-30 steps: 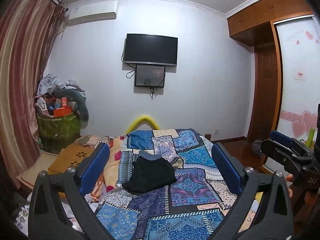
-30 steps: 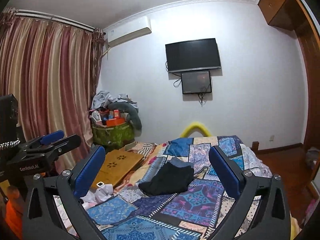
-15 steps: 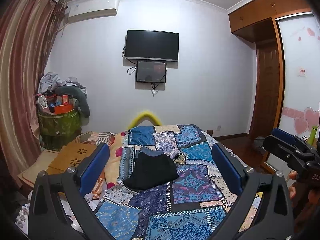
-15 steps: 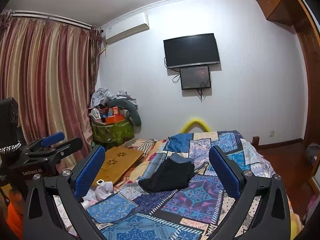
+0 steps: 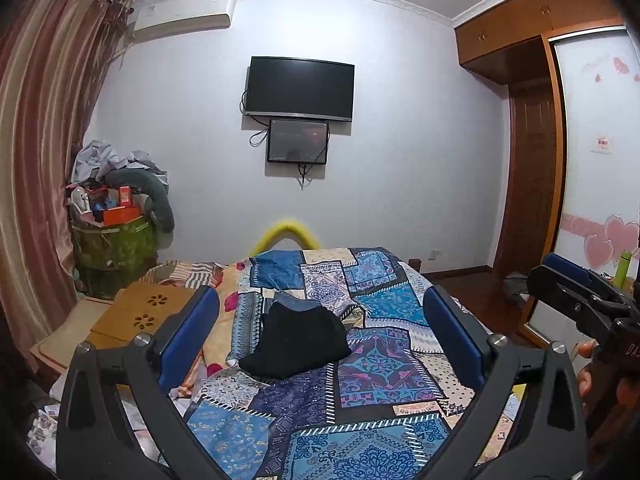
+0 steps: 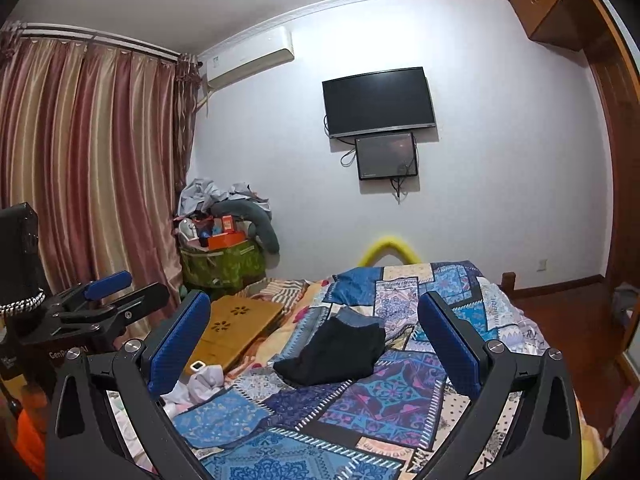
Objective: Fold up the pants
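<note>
Two screens hang on the far white wall, a large dark television [image 5: 300, 88] and a smaller monitor [image 5: 298, 141] just beneath it, with an air conditioner [image 5: 182, 14] high near the left corner. The bed below is covered by a blue patchwork quilt [image 5: 360, 392], and the black pants [image 5: 298, 338] lie on it as a compact folded bundle near the middle, with a piece of blue denim [image 5: 294, 300] showing at their far edge. A yellow curved bar [image 5: 286, 232] rises behind the foot of the bed. Striped pink curtains [image 6: 84, 184] fill the left side; beside them a green bin [image 6: 224, 264] is heaped with clothes and boxes, and a wooden lap tray [image 6: 236, 324] rests on the bed's left edge. The left gripper [image 5: 320, 328] is held above the quilt with its blue pads spread wide and nothing between them; the right gripper [image 6: 314, 332] is likewise wide apart and empty, well short of the pants. Only the left wrist view shows the wooden wardrobe [image 5: 532, 184], its white door with pink heart stickers, and the person's hand [image 5: 588, 376] on the other tool. Only the right wrist view shows the full curtain rail and crumpled white cloth [image 6: 206, 378] by the tray.
</note>
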Available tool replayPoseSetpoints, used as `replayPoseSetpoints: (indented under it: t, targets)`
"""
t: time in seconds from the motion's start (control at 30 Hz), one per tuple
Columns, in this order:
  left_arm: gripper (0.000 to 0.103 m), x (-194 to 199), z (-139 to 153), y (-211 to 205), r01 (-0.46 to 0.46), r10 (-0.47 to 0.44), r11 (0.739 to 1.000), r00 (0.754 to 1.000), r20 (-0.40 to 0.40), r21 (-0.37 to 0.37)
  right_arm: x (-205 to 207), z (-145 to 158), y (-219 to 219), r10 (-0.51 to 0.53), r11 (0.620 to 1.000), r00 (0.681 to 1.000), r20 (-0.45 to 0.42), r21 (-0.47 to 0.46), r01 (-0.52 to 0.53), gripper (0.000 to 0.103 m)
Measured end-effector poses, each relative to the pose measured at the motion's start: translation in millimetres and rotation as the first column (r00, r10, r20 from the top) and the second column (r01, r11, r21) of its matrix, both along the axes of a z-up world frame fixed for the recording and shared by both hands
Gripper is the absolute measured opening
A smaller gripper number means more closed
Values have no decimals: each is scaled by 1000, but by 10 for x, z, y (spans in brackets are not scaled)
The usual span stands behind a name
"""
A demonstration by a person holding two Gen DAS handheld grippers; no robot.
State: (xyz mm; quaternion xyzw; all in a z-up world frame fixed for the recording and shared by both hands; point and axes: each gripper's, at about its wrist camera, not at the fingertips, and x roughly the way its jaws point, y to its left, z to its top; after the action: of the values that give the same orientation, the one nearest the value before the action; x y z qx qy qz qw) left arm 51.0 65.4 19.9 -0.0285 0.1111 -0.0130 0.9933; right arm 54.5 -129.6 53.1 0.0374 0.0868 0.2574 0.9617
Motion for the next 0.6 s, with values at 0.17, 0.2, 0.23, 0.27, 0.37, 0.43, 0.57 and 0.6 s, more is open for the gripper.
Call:
replayPoseSetpoints:
  t: [0.17,0.2,0.23,0.27,0.37,0.43,0.57,0.6]
  targets:
    - [103,3,8,12,4,-4,1000,1000,4,-7,-19,25,21,-3,1000,1000,-2,-5,3,103]
    - [103,-2,11,13,4,-4,1000,1000,5,-7,-24,29,24,-3,1000,1000,0,-4,3,103]
    - [103,3,10,11,2,-2,1000,1000,5,-7,-21,31,26,-3,1000,1000,1,-4,4,103]
    - [103,1,13,19,1,-1,1000,1000,4,-7,-23,32,32,-5,1000,1000,1,-5,5,103]
    - [103,5,14,21,5,-5,1000,1000,1,-7,-22,34,28,-6,1000,1000,1,-3,6,103]
    - [103,-3,12,18,7,-7,1000,1000,0,-7,-20,28,28,-6,1000,1000,0,-2,6,103]
    - [103,3,9,10,10,-10,1000,1000,-2,-8,-24,21,23,-10,1000,1000,2,-3,10,103]
    - [103,9,8,7,11,-12,1000,1000,-6,-6,-23,19,16,-11,1000,1000,1,-2,11,103]
